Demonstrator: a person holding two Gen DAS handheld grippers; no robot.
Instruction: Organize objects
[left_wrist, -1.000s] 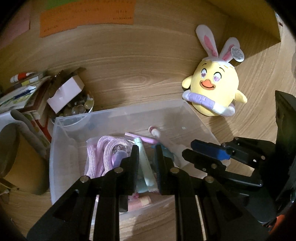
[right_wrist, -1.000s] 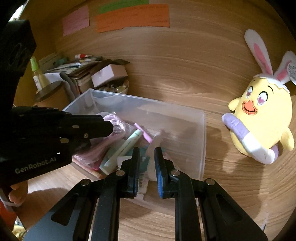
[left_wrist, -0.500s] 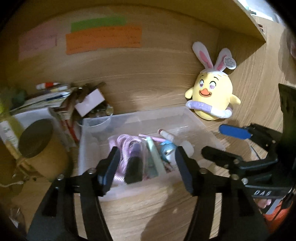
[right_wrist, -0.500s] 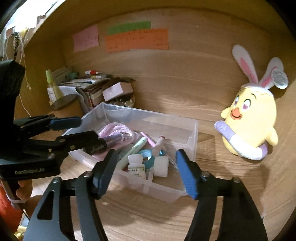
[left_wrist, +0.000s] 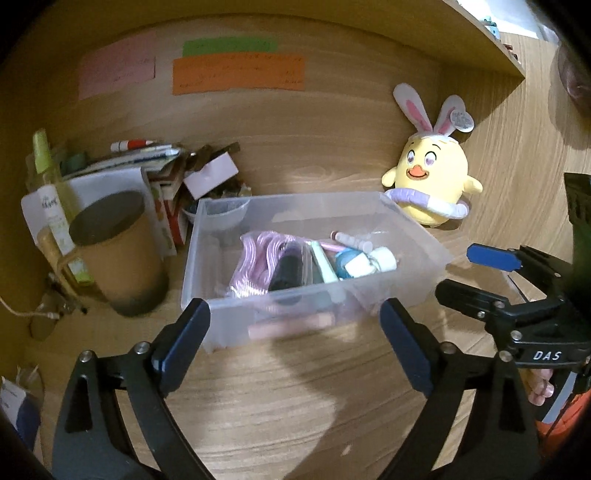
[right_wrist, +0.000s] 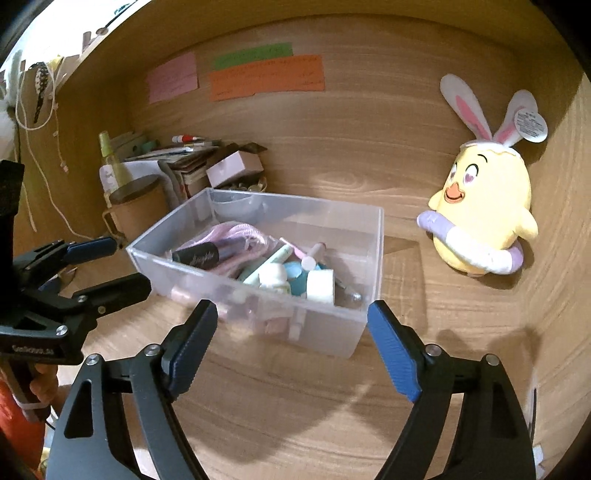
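A clear plastic bin (left_wrist: 207, 258) (right_wrist: 373, 258) sits on the wooden desk. It holds a pink cord (left_wrist: 255, 254), a dark tube (right_wrist: 195, 254), a mint pen (right_wrist: 266, 264), a white bottle (right_wrist: 321, 286) and other small items. My left gripper (left_wrist: 293, 317) hangs just in front of the bin's near wall, its jaws opening wide with nothing between them. My right gripper (right_wrist: 291, 314) is back from the bin's near right corner, its jaws also opening and empty. Each wrist view shows the other gripper from the side: the right gripper (left_wrist: 461, 273) and the left gripper (right_wrist: 127, 264).
A yellow plush chick with rabbit ears (left_wrist: 430, 184) leans on the back wall, right of the bin. Left of the bin are a brown cup (left_wrist: 118, 258), a stack of books (left_wrist: 147, 166), a pink box (left_wrist: 210, 173) and a spray bottle (right_wrist: 109, 162). Sticky notes (left_wrist: 236, 72) hang on the wall.
Both grippers have drawn back from over the bin toward the desk's front. Both sets of jaws have gone from shut to wide apart.
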